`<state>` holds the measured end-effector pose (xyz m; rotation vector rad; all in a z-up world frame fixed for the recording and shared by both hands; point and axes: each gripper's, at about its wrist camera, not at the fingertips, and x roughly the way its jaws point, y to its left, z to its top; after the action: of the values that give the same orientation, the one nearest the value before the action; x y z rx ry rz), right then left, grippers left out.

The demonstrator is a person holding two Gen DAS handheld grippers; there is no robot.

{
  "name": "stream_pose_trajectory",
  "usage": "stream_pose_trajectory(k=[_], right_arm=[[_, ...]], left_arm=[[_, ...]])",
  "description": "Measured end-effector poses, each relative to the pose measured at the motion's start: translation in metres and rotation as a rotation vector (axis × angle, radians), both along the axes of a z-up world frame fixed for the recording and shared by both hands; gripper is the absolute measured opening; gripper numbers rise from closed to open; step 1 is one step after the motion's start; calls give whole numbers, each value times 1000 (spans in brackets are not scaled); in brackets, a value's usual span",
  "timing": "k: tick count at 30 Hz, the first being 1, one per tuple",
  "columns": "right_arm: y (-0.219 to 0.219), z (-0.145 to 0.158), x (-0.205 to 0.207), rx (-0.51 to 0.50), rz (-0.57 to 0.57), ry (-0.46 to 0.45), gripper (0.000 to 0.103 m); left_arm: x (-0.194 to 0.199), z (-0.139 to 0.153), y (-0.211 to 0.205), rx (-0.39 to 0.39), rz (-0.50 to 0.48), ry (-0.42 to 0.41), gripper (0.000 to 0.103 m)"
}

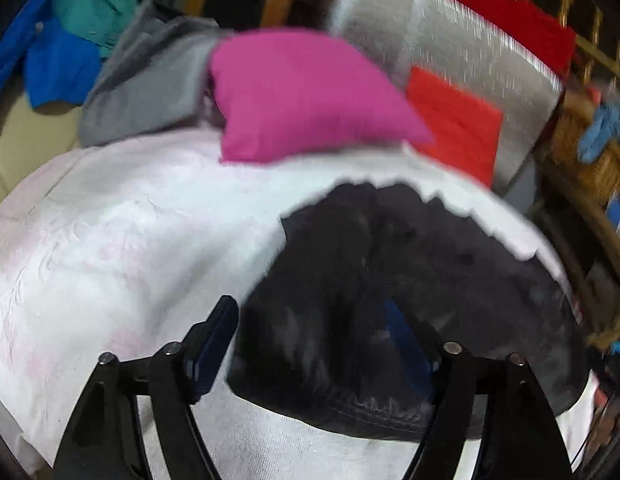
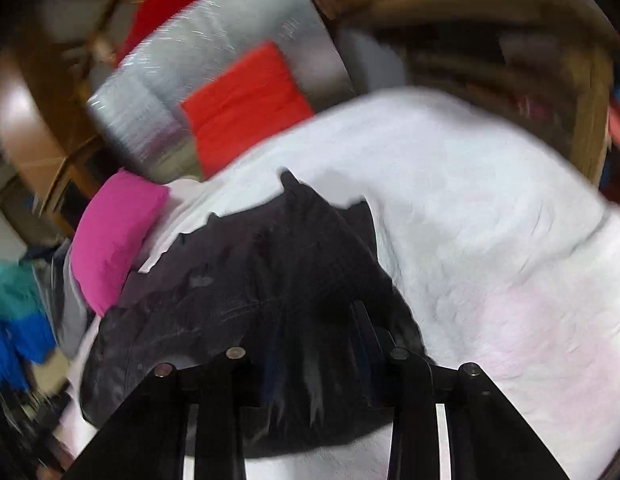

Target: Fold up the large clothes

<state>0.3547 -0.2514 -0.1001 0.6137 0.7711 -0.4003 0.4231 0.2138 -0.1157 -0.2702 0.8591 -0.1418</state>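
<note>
Left gripper (image 1: 310, 344) gapes empty over the dark garment (image 1: 410, 280); right gripper (image 2: 314, 340) grip unclear—regrip hem corners evenly before folding.

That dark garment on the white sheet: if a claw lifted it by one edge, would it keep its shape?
Probably not. The dark garment lies in soft creases on the white sheet, so it would likely droop and unfold. Its stitched hem looks thick, so it may be fairly heavy and unlikely to slide easily.

Motion blur smears the right view; the right hand-held gripper (image 2: 316, 344) fingertips merge with the crumpled black garment (image 2: 246, 292), grip indiscernible.
</note>
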Motion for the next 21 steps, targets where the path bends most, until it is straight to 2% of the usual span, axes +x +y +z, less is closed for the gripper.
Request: stream_pose_trajectory(k=[2, 3, 7, 11, 13, 15, 18, 21], right_arm=[[-12, -20, 8, 37, -29, 91, 32], [-14, -26, 12, 53, -23, 116, 33], [-3, -14, 13, -39, -30, 126, 32], [5, 10, 12, -106, -39, 42, 35], [5, 18, 17, -114, -42, -14, 36], [5, 14, 32, -97, -26, -26, 36], [2, -8, 59, -56, 18, 46, 35], [-6, -35, 75, -28, -7, 151, 31]], left_arm=[[13, -21, -11, 99, -13, 119, 79], [15, -29, -11, 98, -24, 156, 79], [17, -29, 4, 2, 9, 178, 79], [12, -12, 4, 41, 29, 110, 79], [8, 0, -2, 96, 20, 47, 79], [6, 9, -12, 183, 2, -17, 80], [11, 6, -30, 278, -55, -26, 82], [19, -10, -48, 376, -108, 17, 82]])
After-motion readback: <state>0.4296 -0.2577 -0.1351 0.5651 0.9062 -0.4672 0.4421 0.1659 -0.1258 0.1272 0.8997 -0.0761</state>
